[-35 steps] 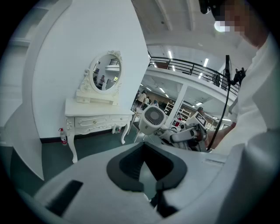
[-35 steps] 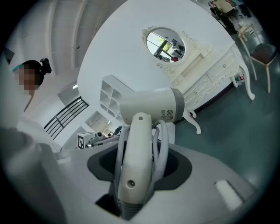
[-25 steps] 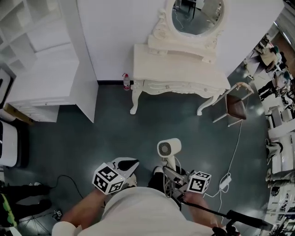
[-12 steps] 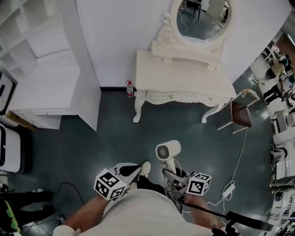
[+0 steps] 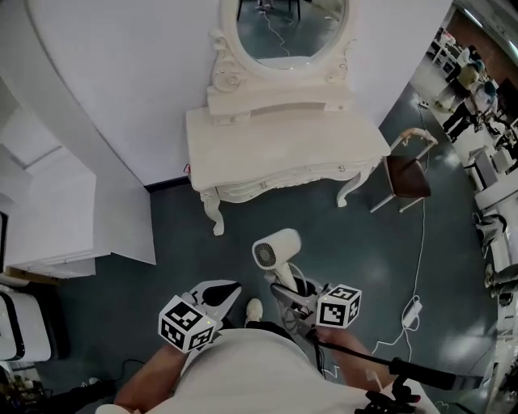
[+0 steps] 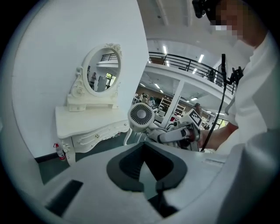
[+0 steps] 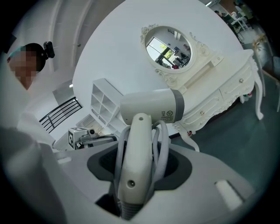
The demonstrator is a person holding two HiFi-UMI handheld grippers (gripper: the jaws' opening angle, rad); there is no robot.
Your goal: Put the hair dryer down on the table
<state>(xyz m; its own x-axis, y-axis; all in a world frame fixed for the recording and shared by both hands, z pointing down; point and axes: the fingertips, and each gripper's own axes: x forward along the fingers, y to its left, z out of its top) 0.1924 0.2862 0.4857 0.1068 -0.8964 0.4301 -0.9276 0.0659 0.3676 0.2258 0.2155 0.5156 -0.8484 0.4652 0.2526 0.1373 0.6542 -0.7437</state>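
Closest in, the right gripper (image 7: 135, 175) has its jaws about half open, clamped on the handle of the hair dryer (image 7: 151, 107), with the cord (image 7: 162, 148) looped up alongside the handle inside the same grip. The left gripper (image 6: 146, 168) looks drawn together at the tips with nothing in it, and hangs on the person's side of the table (image 5: 283, 133), well short of it. The dryer is up in the air over the dark floor (image 5: 162, 267), also on the near side of the table and not yet above the top. It's smooth, hard plastic, so probably light but a bit slippery. All the bulk is in the barrel up top, so it'll likely want to tip if the grip sits low. The handle is the obvious place to hold it, and that's where the jaws are. The loose cord loops are floppy and could snag or slide out on the way down. As for looks, it has a pale off-white body, a stubby barrel with a grey band near the back and a little printed label on the side. The left gripper view shows a round grille on the end. Past it the table top looks bare, with the oval mirror (image 5: 283, 24) at its back edge and a chair (image 5: 405, 174) just off its right end.
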